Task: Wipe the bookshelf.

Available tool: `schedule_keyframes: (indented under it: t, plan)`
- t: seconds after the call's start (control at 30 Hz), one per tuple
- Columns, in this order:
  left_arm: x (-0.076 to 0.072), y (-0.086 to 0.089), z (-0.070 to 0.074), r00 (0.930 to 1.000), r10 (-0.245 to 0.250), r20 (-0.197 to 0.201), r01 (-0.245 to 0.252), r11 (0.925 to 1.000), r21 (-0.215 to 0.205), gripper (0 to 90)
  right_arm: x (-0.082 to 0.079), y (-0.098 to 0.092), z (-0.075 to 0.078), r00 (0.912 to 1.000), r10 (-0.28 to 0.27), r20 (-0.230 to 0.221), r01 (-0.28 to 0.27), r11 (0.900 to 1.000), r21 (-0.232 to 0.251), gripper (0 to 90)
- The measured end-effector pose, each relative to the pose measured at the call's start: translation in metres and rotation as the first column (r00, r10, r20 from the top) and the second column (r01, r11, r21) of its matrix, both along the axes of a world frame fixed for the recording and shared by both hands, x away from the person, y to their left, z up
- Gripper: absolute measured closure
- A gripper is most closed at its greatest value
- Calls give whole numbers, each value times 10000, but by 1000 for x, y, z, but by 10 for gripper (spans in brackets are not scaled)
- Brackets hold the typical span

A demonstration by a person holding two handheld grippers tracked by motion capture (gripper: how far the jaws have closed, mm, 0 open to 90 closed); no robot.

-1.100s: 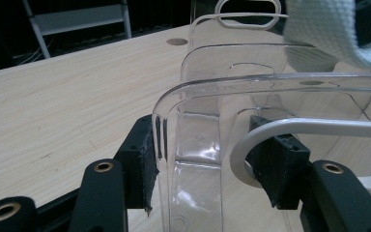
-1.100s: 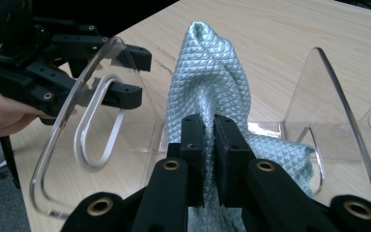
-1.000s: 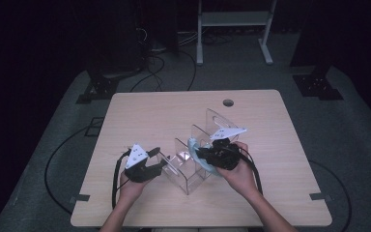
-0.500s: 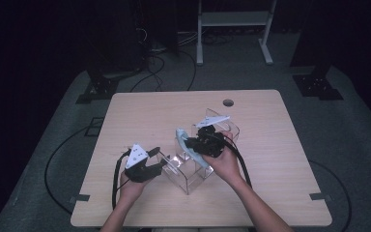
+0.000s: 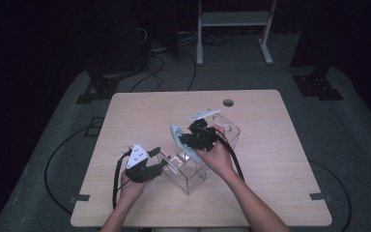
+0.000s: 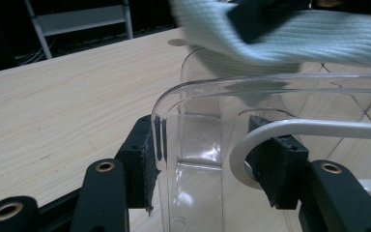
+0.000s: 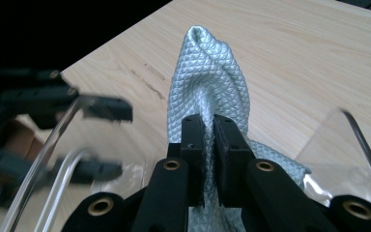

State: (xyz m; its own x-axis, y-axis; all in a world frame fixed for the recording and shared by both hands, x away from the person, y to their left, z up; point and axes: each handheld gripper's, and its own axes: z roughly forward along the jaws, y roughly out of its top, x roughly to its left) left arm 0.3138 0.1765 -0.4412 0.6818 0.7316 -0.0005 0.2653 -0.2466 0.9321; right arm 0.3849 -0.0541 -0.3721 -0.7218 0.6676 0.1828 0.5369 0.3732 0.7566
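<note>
Cloth [image 7: 207, 87] sits pinched in the closed right gripper [image 7: 209, 133], above the clear box [image 5: 193, 171].

Wooden table [image 5: 140, 116], round grommet hole [image 5: 228, 102] near far edge; white metal stand [image 5: 234, 19], cables [image 5: 159, 63] on floor beyond.

Overhead light falls on the table [image 5: 270, 159] while the surroundings sink into black; the cloth [image 6: 290, 38] blurs close up (clear box [image 6: 212, 101] glinting).
</note>
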Motion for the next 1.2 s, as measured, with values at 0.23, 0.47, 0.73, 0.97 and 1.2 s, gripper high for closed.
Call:
schedule_keyframes:
  t: [0.23, 0.47, 0.73, 0.97, 1.2]
  plan:
    - [0, 0, 0, 10000, -64, -2, 64, 10000, 46, 465, 13, 12, 1, 9994, -140, -317, 138, 9999, -80, 831]
    - [0, -2, 1, 10000, -24, -47, 24, 10000, -11, 466, -5, -8, 3, 9999, -54, -150, 52, 9999, -132, 831]
    - [1, -2, 1, 10000, -21, -54, 21, 10000, 18, 465, 26, 25, 1, 9973, -338, -646, 307, 9983, -490, 831]
    - [0, -3, 1, 10000, -35, 19, 35, 10000, 61, 465, 2, 2, 3, 9999, 110, -16, -110, 9996, -267, 830]
    - [1, -4, -1, 9999, 98, -36, -98, 9999, -77, 462, -40, -49, 0, 9982, 565, 180, -567, 9983, 106, 832]
